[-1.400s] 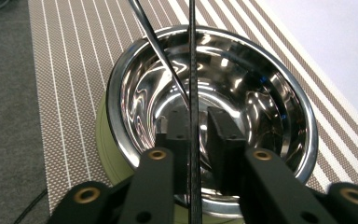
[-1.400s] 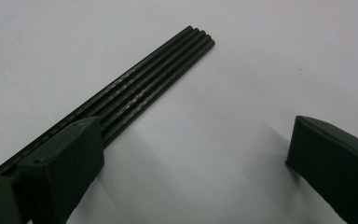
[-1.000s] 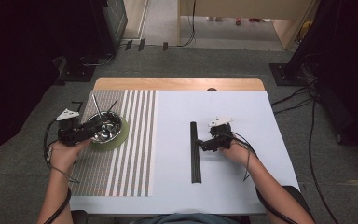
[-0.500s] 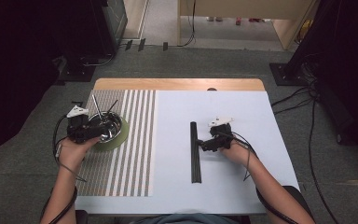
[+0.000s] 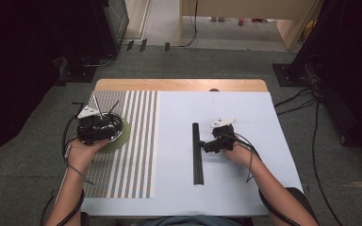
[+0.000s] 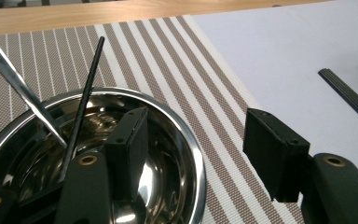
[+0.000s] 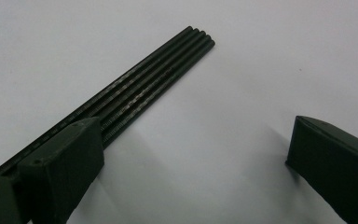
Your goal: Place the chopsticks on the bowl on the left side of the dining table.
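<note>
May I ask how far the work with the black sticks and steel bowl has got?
Done: one black stick and a silver rod lean in the steel bowl. In hand: the left tool hovers over the bowl, jaws just opened and empty; the open right tool rests beside the row of black sticks. Left: that row probably still has to go in.

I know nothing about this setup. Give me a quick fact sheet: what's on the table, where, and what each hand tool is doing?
table cover: white sheet, with a striped mat at its left
bowl: shiny metal bowl on the striped mat
in the bowl: a black stick and a metal rod leaning on its rim
sticks: row of black sticks lying side by side on the white sheet
left gripper: over the bowl, jaws just been opening, nothing gripped
right gripper: open beside the black sticks
</note>
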Available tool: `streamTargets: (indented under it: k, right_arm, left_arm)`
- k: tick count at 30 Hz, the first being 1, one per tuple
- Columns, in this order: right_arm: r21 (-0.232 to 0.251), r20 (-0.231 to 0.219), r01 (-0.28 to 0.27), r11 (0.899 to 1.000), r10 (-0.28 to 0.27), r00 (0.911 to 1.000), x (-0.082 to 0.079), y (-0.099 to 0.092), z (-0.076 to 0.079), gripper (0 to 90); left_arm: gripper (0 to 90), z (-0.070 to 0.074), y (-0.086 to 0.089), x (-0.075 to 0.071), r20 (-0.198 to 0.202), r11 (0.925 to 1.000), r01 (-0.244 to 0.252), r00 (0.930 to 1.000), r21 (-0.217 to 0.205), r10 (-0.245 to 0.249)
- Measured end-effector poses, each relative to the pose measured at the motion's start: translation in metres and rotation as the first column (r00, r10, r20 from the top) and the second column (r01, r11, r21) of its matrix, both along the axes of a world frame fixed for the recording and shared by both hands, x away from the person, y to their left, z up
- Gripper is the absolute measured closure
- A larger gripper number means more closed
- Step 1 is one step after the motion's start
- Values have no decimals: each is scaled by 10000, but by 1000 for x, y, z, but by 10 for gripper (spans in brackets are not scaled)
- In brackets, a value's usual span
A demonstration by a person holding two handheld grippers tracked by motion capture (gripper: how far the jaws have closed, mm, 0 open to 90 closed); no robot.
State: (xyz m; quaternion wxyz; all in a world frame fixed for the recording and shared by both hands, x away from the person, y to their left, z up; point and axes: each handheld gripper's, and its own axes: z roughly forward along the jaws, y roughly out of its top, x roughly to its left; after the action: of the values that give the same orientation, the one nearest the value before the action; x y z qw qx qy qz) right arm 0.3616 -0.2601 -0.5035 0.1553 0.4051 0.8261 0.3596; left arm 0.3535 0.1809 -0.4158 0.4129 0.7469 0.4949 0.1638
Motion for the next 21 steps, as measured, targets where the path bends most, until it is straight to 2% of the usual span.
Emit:
streamTargets:
  k: [2, 8, 21]
  right_arm:
    - [-7, 6, -5, 10000, 5, 10000, 0, 0, 0, 32]
    - [-8, 6, -6, 10000, 6, 10000, 0, 0, 0, 33]
    - [-10, 8, -7, 10000, 7, 10000, 0, 0, 0, 33]
  left_arm:
    - [407, 1, -4, -1, 99, 9999, 95, 9999, -123, -94]
    - [405, 0, -19, -2, 67, 9990, 414, 9991, 193, -415]
    - [398, -2, -38, -4, 83, 9963, 701, 9975, 490, -706]
